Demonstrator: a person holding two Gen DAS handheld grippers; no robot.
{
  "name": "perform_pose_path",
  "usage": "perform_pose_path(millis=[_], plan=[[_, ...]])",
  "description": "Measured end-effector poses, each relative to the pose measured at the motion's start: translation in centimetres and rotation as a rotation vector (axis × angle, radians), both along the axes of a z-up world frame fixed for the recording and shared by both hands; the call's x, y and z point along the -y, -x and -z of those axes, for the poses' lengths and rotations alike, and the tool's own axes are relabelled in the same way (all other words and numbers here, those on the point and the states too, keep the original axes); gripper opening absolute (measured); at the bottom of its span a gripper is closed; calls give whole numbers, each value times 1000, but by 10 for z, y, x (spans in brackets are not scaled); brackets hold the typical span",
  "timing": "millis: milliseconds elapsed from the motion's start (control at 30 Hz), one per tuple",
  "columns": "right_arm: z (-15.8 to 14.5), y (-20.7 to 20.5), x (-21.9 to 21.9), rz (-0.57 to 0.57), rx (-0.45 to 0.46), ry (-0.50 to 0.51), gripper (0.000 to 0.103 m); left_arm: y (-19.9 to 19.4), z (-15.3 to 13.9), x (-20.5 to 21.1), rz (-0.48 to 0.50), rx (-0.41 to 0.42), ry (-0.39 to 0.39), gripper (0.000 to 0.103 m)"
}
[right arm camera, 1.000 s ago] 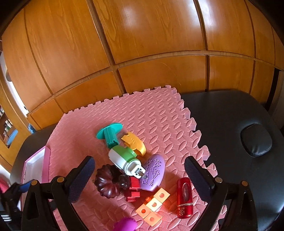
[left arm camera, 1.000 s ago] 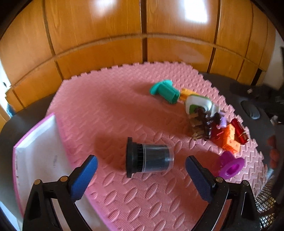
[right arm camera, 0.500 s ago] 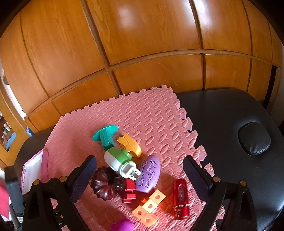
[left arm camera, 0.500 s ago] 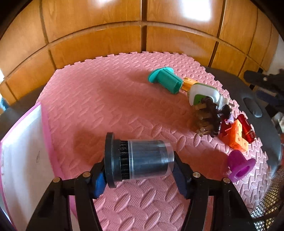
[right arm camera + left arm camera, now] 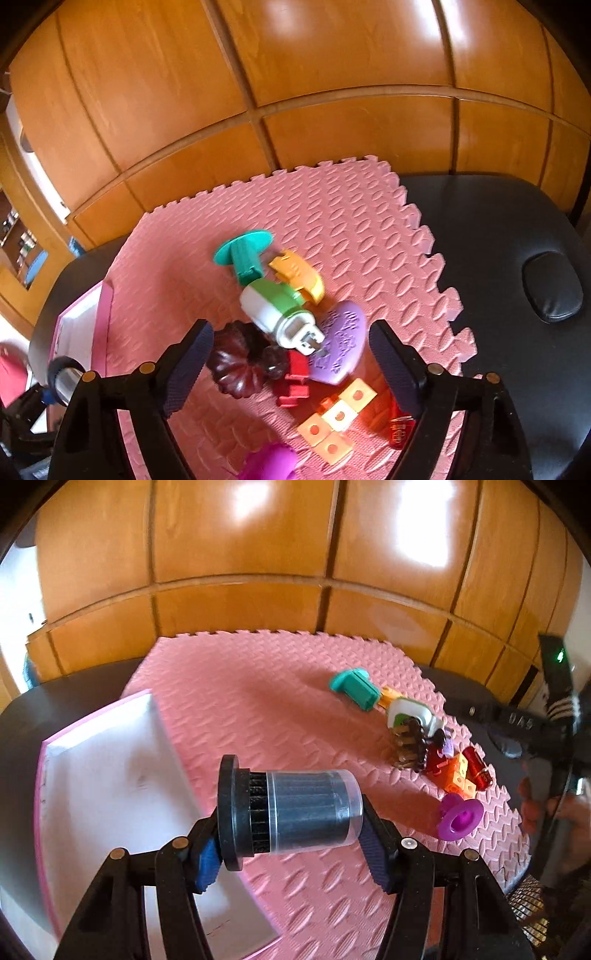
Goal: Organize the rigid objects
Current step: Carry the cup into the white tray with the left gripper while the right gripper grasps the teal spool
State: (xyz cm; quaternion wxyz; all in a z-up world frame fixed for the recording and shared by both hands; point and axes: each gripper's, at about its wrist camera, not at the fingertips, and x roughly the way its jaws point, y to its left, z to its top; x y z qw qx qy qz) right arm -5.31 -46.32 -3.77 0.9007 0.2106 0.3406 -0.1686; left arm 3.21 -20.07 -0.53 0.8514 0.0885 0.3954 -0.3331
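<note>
The pink foam mat (image 5: 258, 716) covers most of a black tabletop (image 5: 498, 229), and at its left edge lies the white tray with a pink rim (image 5: 110, 775), in my judgement where the sorted pieces are to go. The left gripper (image 5: 291, 834) is clamped end to end on a black cylinder with a clear cap (image 5: 291, 812), held off the mat just beside the tray's near edge; with only the flange and the slick cap end under the blue pads, a tilt could let it slide out and roll. The right gripper (image 5: 291, 350), its jaws just closing but apart on nothing yet, hangs over the pile, with the dark fluted mould (image 5: 240, 369), white-and-green plug toy (image 5: 280, 306) and purple heart (image 5: 340, 343) all between them; closing here risks catching several at once or knocking neighbours aside. Only the right view shows the heart's whole face and the red brick (image 5: 293, 380) under the plug; only the left view shows the tray's bare floor, the grip itself, and the red cylinder (image 5: 476, 771) whole.
</note>
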Motion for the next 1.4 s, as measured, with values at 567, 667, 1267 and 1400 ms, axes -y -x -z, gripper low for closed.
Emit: perform_pose_path(millis=[567,667,1267,1400], plan=[[21,-155,-12,-188,-346,138,48,-61,5,-110,-229,-36,19,64],[35,-171,-5,-183,-406,130,47,-88,12,-121,-264,-45,-2,64],[50,-188,-18,-218,-472,197,30,-193,45,-124,-405,-41,-76,66],[50,-191,-20,-216,-474,216,29,-182,37,-130,-409,-18,-58,74]])
